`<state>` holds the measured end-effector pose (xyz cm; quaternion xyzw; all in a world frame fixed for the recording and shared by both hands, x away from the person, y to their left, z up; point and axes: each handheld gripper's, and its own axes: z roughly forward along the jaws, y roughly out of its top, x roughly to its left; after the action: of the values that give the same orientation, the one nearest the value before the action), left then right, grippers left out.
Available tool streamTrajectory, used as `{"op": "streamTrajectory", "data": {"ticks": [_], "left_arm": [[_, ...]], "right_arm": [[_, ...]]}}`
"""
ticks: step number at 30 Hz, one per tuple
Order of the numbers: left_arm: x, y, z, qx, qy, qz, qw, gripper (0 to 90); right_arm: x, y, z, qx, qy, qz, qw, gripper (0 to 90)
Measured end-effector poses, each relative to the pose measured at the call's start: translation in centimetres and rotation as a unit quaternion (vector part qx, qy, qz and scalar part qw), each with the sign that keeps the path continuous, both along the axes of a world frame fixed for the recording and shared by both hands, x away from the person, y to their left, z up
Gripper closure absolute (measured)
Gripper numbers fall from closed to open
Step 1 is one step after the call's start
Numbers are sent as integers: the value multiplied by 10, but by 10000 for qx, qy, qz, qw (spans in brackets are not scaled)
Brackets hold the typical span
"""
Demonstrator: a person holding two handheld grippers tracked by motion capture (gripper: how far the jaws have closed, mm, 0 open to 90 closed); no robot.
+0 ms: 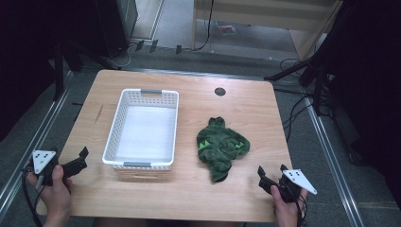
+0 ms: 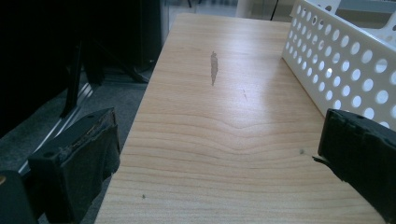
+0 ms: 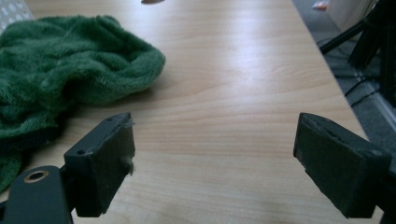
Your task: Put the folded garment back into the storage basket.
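Note:
A crumpled dark green plush garment [image 1: 221, 145] with bright green patches lies on the wooden table [image 1: 246, 109], right of centre. A white perforated basket [image 1: 124, 117] with nothing in it stands left of centre. My left gripper [image 1: 79, 160] hovers at the table's front left corner, open, with bare wood between its jaws. My right gripper [image 1: 271, 171] sits near the front right edge, open, a short way in front of the garment. In the right gripper view the garment [image 3: 70, 70] lies ahead and to the left of the jaws, apart from them.
The basket's wall [image 2: 345, 60] rises just right of my left gripper [image 2: 219, 154]. A dark streak [image 2: 214, 67] marks the wood ahead of it. A round cable hole [image 1: 220, 91] sits at the table's far side. Floor, cables and stands surround the table.

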<state>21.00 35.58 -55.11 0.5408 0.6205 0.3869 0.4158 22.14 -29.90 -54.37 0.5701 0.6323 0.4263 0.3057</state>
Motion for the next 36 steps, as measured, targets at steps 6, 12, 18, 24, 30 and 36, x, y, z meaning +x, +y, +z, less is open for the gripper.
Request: {"op": "streamTrajectory", "data": {"ticks": [6,12,18,24,30,36], "left_arm": [[1,0,0,-34,17,19,10000,0],[1,-2,0,68,27,23,10000,0],[1,-2,0,80,59,1,10000,0],[2,-4,0,152,81,15,9999,0],[2,-3,0,112,93,32,9999,0],[2,-1,0,33,57,10,10000,0]], "right_arm": [[3,8,4,37,315,6,9995,125],[3,28,20,-325,497,99,9982,128],[5,33,28,-483,744,87,9960,127],[13,37,41,-545,1150,219,9916,109],[32,41,52,-611,1911,258,9793,94],[47,47,65,-710,2450,265,9666,90]]}}
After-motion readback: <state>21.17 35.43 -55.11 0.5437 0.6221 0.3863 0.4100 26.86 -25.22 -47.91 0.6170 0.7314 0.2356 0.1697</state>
